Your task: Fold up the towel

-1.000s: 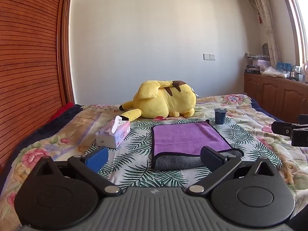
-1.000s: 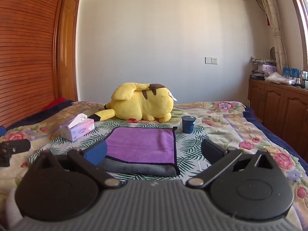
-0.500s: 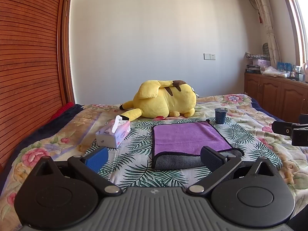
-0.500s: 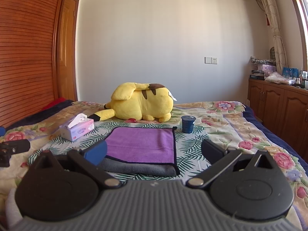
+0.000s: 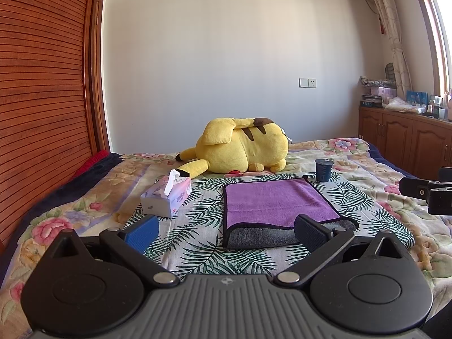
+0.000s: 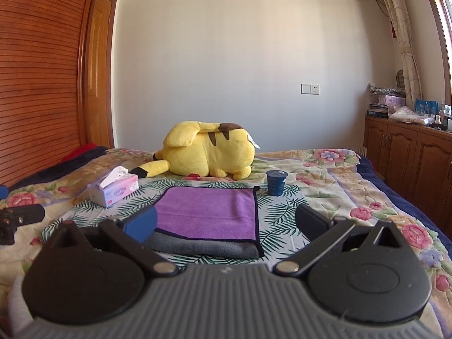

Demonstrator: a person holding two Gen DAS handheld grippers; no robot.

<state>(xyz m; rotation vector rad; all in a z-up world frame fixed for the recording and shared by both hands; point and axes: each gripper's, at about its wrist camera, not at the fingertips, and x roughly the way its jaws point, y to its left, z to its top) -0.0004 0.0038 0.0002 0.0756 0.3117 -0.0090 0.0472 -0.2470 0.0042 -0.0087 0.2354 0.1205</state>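
A purple towel with a grey underside and black trim [image 5: 275, 206] lies folded flat on the bed, its grey folded edge nearest me. It also shows in the right wrist view [image 6: 209, 212]. My left gripper [image 5: 226, 231] is open and empty, held just short of the towel's near edge. My right gripper [image 6: 224, 223] is open and empty, also just short of the near edge. The right gripper's tip shows at the right edge of the left wrist view [image 5: 423, 195]; the left gripper's tip shows at the left edge of the right wrist view [image 6: 19, 219].
A yellow plush toy [image 5: 243, 148] lies behind the towel. A tissue box [image 5: 166, 195] stands to the towel's left, a dark blue cup [image 5: 323, 169] at its far right corner. The floral bedspread [image 5: 367, 169] covers the bed; wooden cabinets [image 6: 409, 155] line the right wall.
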